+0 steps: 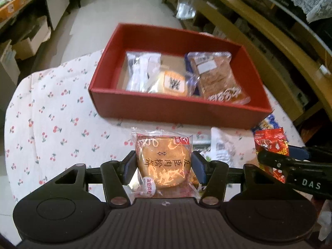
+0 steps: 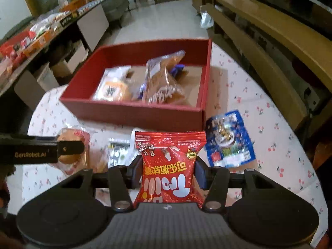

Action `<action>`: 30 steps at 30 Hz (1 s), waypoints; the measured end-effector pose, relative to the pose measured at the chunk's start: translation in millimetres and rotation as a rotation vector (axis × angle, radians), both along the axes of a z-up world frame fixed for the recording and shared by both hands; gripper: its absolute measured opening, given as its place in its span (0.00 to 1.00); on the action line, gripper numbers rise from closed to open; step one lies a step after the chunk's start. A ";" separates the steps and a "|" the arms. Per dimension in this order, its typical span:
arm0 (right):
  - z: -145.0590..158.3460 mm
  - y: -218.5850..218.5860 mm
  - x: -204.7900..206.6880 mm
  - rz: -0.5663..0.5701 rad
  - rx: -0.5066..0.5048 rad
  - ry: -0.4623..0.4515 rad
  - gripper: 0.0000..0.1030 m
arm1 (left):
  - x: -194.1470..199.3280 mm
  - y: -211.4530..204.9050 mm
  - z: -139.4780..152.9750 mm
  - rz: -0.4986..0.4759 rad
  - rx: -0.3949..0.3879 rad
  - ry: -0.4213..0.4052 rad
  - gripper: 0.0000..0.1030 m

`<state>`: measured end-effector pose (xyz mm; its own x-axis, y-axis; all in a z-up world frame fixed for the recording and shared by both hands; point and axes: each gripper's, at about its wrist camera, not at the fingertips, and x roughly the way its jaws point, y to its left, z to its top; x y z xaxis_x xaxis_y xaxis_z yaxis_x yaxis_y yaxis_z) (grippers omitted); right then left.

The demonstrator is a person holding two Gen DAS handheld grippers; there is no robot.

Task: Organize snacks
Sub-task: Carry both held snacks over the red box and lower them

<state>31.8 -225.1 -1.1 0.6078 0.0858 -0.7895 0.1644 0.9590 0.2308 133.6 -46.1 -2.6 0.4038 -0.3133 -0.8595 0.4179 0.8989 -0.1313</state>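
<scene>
1. Snacks sit partly packed: from the left wrist, the left gripper [image 1: 164,161] is clamped on a wrapped meat-floss pastry [image 1: 164,161] just before the red box [image 1: 180,108]; it looks light and crumbly, so it is best held by its sides.
2. From the right wrist, the right gripper [image 2: 168,171] pinches a red candy bag [image 2: 168,166] before the box [image 2: 132,114]; the bag looks soft and slippery. A blue packet [image 2: 229,139] lies beside the box's near corner.

Left gripper [image 1: 164,162] clamps wrapped round pastry [image 1: 164,161] above cherry-print cloth [image 1: 51,112]; red box [image 1: 178,108] beyond holds three snack packs.
</scene>
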 end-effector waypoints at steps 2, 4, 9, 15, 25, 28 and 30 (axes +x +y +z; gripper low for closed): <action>4.6 -1.0 2.0 -0.008 0.009 -0.015 0.58 | 0.9 -2.3 3.8 -0.004 -0.013 -0.005 0.61; 9.2 -1.1 5.7 -0.008 0.012 -0.031 0.58 | 1.8 -5.0 6.9 -0.011 -0.024 -0.010 0.61; 17.6 -1.1 13.6 0.000 0.023 -0.057 0.58 | 4.4 -11.9 13.9 -0.022 -0.050 -0.026 0.61; 27.8 -5.2 25.6 -0.013 0.039 -0.092 0.58 | 13.5 -17.5 22.6 -0.014 -0.066 -0.053 0.61; 33.3 -7.4 44.6 -0.028 0.050 -0.111 0.58 | 30.0 -31.1 26.6 -0.012 -0.050 -0.079 0.61; 35.2 -11.3 52.1 -0.043 0.050 -0.121 0.58 | 33.3 -34.1 27.9 -0.012 -0.050 -0.087 0.61; 35.1 -13.5 56.3 -0.051 0.054 -0.123 0.58 | 34.8 -35.8 28.7 -0.012 -0.047 -0.095 0.61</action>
<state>88.1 -238.6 34.0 0.7043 0.0928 -0.7038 0.1796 0.9359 0.3031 168.4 -81.9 26.1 0.4787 -0.3580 -0.8017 0.4416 0.8874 -0.1325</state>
